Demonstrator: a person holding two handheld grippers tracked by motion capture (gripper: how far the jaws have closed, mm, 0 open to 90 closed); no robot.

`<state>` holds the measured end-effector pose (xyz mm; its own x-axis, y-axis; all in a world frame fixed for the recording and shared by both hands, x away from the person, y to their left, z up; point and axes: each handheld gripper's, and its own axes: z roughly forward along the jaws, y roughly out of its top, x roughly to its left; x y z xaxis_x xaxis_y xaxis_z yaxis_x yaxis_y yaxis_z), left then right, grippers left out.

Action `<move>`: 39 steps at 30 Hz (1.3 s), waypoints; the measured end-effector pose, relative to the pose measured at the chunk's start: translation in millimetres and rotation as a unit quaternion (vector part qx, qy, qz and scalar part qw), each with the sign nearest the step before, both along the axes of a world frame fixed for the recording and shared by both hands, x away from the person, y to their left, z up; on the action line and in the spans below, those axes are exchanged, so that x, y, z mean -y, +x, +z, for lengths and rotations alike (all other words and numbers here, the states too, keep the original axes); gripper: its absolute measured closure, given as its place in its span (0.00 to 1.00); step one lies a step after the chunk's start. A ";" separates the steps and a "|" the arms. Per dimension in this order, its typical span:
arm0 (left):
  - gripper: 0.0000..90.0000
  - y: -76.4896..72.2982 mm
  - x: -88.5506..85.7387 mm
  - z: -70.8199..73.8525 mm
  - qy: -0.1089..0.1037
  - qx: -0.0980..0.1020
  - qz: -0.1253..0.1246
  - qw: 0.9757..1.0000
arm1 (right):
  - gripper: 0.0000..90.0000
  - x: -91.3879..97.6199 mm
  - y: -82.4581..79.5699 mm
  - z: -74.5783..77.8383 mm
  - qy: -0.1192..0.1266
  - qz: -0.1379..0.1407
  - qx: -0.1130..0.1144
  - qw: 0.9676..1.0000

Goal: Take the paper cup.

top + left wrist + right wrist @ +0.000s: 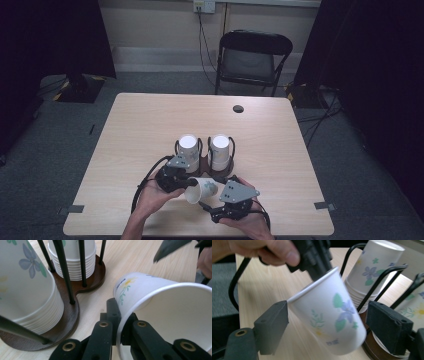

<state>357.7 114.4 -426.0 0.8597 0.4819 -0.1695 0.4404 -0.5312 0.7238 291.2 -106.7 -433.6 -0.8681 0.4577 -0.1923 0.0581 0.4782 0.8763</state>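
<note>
A person at a light wood tabletop works two handheld grippers over a floral paper cup. The left gripper has its jaws clamped on the cup's rim, one jaw inside the mouth and one outside, per the left gripper view. The cup hangs tilted, base pointing away from that gripper, near the tabletop's front edge & just in front of a dark wooden cup holder. The right gripper has its jaws spread wide, one either side of the cup body; in the right gripper view the left jaw sits at the rim edge, the other stands clear of the cup wall. Whether the first actually touches can't be told.

The holder carries two stacks of matching cups, upside down, inside black wire posts: left stack and right stack, side by side at mid-tabletop. A left hand & right hand enter from the bottom of the high view. Behind the tabletop, a black folding chair on grey carpet.
</note>
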 end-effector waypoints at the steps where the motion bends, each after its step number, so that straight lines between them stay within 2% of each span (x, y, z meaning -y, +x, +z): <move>1: 0.99 0.6 -0.3 0.7 -0.001 -0.002 0.000 1.000 | 0.18 -2.0 -0.4 -1.3 -0.007 -0.001 0.003 1.000; 2: 0.99 0.5 -0.3 0.9 -0.008 -0.007 0.000 1.000 | 0.17 -3.7 -0.6 -2.8 -0.013 -0.001 0.003 1.000; 4: 0.99 0.7 -0.9 2.0 -0.005 -0.008 0.000 1.000 | 0.17 -6.0 -1.0 -6.0 -0.014 -0.004 0.005 1.000; 6: 0.99 0.5 -1.0 2.2 -0.008 -0.011 -0.001 1.000 | 0.16 -8.2 -0.6 -8.9 -0.020 -0.011 0.017 1.000; 11: 0.99 1.9 -0.8 2.1 0.002 -0.019 0.005 1.000 | 0.15 -15.0 0.3 -12.9 -0.041 -0.014 0.032 0.999; 14: 0.99 2.5 0.2 2.7 0.003 -0.021 0.000 1.000 | 0.15 -17.6 2.7 -14.1 -0.052 -0.012 0.035 0.998; 17: 0.99 2.4 2.7 5.9 0.004 -0.024 -0.007 1.000 | 0.16 -21.0 4.6 -15.9 -0.067 -0.013 0.049 0.997; 19: 0.99 3.3 4.8 6.6 0.017 -0.022 -0.008 1.000 | 0.18 -23.0 5.9 -16.3 -0.075 -0.012 0.053 0.996; 23: 0.99 4.8 6.3 7.4 0.019 -0.030 -0.008 0.999 | 0.20 -26.3 10.4 -14.9 -0.091 0.005 0.058 0.994; 27: 0.99 5.0 8.9 6.1 0.020 -0.033 -0.017 0.999 | 0.23 -35.3 8.9 -15.5 -0.119 0.013 0.082 0.989; 32: 0.99 5.1 10.1 5.2 0.026 -0.039 -0.025 0.999 | 0.24 -43.0 9.3 -18.6 -0.139 0.012 0.094 0.986; 35: 0.99 4.6 12.5 3.5 0.041 -0.040 -0.026 0.998 | 0.24 -44.6 9.9 -20.8 -0.144 0.011 0.090 0.985; 37: 0.99 5.2 13.0 2.2 0.032 -0.048 -0.025 0.998 | 0.25 -43.7 8.8 -21.3 -0.142 0.013 0.088 0.986; 39: 0.99 5.8 13.7 1.4 0.031 -0.050 -0.027 0.998 | 0.27 -42.6 5.7 -20.4 -0.140 0.008 0.101 0.985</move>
<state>363.5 100.8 -424.6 0.8647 0.4482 -0.2267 0.4787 -0.5987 0.6422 296.9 -64.1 -454.0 -0.8057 0.3493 -0.4783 -0.1133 0.7017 0.7034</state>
